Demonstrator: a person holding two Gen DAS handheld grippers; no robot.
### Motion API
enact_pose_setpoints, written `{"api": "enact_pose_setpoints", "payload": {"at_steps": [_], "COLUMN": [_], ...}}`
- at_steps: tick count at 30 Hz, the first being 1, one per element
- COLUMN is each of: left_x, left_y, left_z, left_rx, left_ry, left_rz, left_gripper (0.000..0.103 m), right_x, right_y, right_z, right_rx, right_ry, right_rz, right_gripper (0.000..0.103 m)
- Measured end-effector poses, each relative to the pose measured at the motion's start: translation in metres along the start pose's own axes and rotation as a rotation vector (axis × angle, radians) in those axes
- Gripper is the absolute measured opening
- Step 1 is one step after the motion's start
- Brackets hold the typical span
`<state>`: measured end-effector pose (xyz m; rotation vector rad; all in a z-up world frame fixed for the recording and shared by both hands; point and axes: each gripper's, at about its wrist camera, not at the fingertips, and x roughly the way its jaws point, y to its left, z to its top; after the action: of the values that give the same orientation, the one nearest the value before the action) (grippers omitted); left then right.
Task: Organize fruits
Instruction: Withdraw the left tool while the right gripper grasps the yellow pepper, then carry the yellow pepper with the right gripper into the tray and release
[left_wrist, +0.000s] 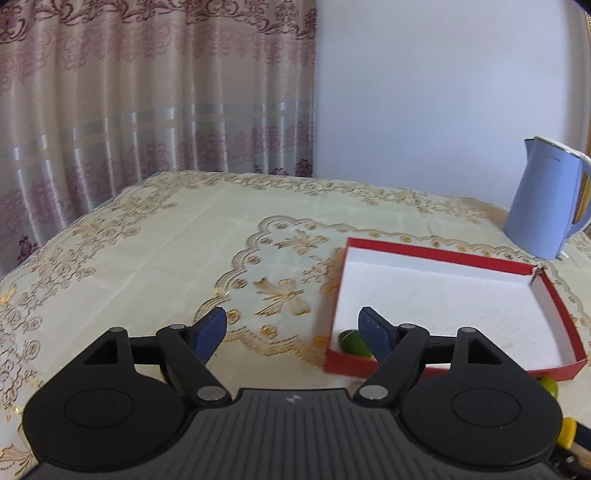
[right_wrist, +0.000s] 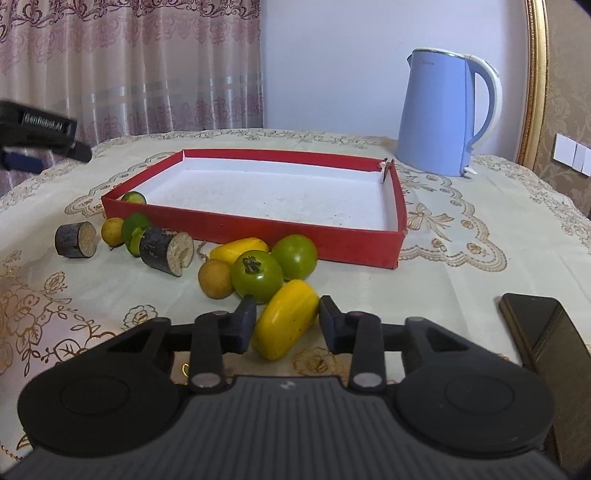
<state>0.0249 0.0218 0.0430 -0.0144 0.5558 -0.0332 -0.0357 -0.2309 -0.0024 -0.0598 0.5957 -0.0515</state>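
Note:
A red tray with a white floor lies on the tablecloth; it also shows in the left wrist view. One green lime sits in its near-left corner, seen in the left wrist view too. In front of the tray lie two green tomatoes, two yellow fruits, small round yellow fruits, a lime and two dark cut stalk pieces. My right gripper is open, its fingers either side of the near yellow fruit. My left gripper is open and empty above the tray's corner.
A light blue kettle stands behind the tray's right corner. A dark phone lies at the right on the table. Curtain and wall stand behind the table. The left gripper's body shows at the left edge of the right wrist view.

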Motion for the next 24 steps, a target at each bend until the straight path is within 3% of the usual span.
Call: {"api": "enact_pose_setpoints", "payload": {"at_steps": [3,13,24], "left_x": [0.002,0.000,0.002], "left_y": [0.005,0.010,0.007], "left_z": [-0.004,-0.010,-0.013], "left_rx": [-0.007,-0.002,0.006], "left_ry": [0.012,0.026,0.040], "left_rz": [0.014,0.010,-0.006], "left_gripper": [0.078,0.078,0.078], "right_x": [-0.002,-0.001,-0.011], "right_y": [-0.002,0.011,-0.001], "right_z": [0.000,-0.004,0.000], "right_rx": [0.005,-0.087,-0.040], "right_ry": [0.002,0.031,0.008], "right_rz": [-0.001,-0.043,-0.038], "right_gripper": [0.024,0.025,0.024]}}
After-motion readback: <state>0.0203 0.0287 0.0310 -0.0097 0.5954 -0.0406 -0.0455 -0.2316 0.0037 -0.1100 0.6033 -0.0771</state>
